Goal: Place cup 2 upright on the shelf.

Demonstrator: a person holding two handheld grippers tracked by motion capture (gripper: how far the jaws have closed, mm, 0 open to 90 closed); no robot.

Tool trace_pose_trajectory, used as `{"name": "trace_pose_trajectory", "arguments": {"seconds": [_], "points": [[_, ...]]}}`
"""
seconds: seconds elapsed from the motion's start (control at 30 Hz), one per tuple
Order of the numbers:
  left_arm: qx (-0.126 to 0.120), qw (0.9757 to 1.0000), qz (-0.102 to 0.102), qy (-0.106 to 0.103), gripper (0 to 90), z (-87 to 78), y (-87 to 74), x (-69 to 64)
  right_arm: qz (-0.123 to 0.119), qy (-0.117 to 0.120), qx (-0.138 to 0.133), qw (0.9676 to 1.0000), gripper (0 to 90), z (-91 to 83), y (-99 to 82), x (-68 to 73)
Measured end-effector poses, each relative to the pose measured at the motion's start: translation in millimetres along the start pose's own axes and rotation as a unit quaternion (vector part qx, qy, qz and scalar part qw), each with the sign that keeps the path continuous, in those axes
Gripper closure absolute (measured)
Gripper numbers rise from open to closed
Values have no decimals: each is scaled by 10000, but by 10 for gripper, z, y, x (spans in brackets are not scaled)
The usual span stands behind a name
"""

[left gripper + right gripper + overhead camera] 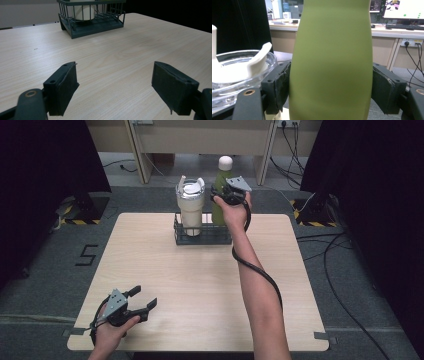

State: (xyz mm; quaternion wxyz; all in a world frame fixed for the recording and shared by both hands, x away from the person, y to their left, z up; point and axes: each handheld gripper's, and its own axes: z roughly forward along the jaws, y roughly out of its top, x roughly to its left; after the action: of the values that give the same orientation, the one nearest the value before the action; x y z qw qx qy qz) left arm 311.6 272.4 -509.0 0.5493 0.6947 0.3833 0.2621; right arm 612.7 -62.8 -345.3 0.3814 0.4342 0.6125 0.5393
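Note:
A green bottle (220, 180) with a cream cap stands upright in the right half of a dark wire basket (216, 238) at the table's far edge. My right gripper (226, 195) is shut on the bottle's body; in the right gripper view both pads press on the green bottle (332, 60). A cream tumbler (190, 207) with a clear lid stands in the basket's left half, close beside the bottle, and its lid (239, 67) lies just left of my jaw. My left gripper (145, 301) rests open at the near left corner, nothing between its fingers (63, 87).
The wooden table (200, 285) stretches between the basket (92, 23) and my left hand. A cable trails from the right gripper down along the forearm. Dark curtains flank the table, with cables on the floor at the right.

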Motion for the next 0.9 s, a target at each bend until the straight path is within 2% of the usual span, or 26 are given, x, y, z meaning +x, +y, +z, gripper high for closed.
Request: {"name": "trace_pose_trajectory", "arguments": {"seconds": [0.9], "points": [[-7, 10000, -13, -4, 197, -1, 2, -3, -26, -21, 344, 9994, 246, 134, -265, 29]]}}
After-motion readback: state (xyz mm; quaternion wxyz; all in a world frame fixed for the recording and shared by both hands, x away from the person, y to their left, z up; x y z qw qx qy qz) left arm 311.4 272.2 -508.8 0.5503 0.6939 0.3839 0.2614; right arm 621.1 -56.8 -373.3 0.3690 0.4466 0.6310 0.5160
